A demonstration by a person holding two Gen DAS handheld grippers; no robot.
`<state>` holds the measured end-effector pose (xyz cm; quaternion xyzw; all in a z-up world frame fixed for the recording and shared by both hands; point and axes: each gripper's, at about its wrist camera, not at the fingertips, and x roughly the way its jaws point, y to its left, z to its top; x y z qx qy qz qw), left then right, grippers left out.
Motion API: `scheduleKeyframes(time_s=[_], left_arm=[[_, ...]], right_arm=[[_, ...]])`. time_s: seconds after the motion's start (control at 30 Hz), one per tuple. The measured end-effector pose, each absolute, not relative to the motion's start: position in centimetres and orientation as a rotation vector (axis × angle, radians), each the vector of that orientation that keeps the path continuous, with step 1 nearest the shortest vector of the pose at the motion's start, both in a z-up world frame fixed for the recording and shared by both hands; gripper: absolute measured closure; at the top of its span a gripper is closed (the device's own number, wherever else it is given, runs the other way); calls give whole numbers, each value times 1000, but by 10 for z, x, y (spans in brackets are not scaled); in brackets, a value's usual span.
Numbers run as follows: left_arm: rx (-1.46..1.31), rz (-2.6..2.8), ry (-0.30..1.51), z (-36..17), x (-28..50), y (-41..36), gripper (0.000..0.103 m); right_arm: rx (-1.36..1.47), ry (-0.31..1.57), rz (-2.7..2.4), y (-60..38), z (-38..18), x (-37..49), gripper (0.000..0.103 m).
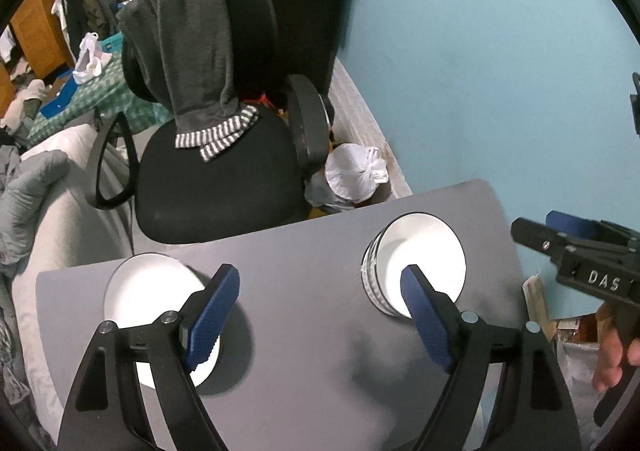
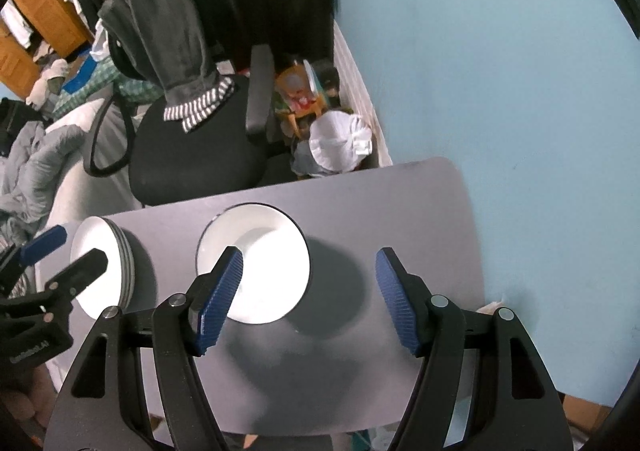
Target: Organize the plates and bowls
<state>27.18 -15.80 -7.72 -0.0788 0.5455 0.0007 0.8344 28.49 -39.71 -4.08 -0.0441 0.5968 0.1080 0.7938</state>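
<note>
Bowls [image 2: 253, 263] untouched, both hand-held grippers [image 1: 316, 315] wide, empty

plates [image 2: 105, 263] left on table [image 2: 380, 219] | bowls [image 2: 256, 263] right | chair [image 2: 200, 155] behind

You can read very little here. In your left wrist view, at about three o'clock, the black body of the right-hand gripper [image 1: 532, 227] carries raised white capitals "DAS", cut off by the edge of the picture so any further letters are out of sight. In your right wrist view, at about eight o'clock, the black body of the left-hand gripper [image 2: 76, 251] bears a short line of small pale lettering, too blurred to make out. No other text, number or sign on anything else can be read.
</note>
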Motion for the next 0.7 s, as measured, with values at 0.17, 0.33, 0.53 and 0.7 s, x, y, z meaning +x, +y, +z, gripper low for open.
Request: scheduleKeyframes(time_s=[0.17,0.33,0.53,0.7], left_arm=[[-128,32,1134,-69,259,-155,19],[-159,28,1133,-63,250,-148,19],[-185,-15,1128,-48,242,-148,19],[-174,-47,1110,-35,238,-150,19]], right_arm=[[-105,1246,234,-394,-30,279,35],[-120,1212,230,-392,-20,269,35],[-122,1182,224,-391,-9,262,35],[-113,1168,219,-394,-1,260,34]])
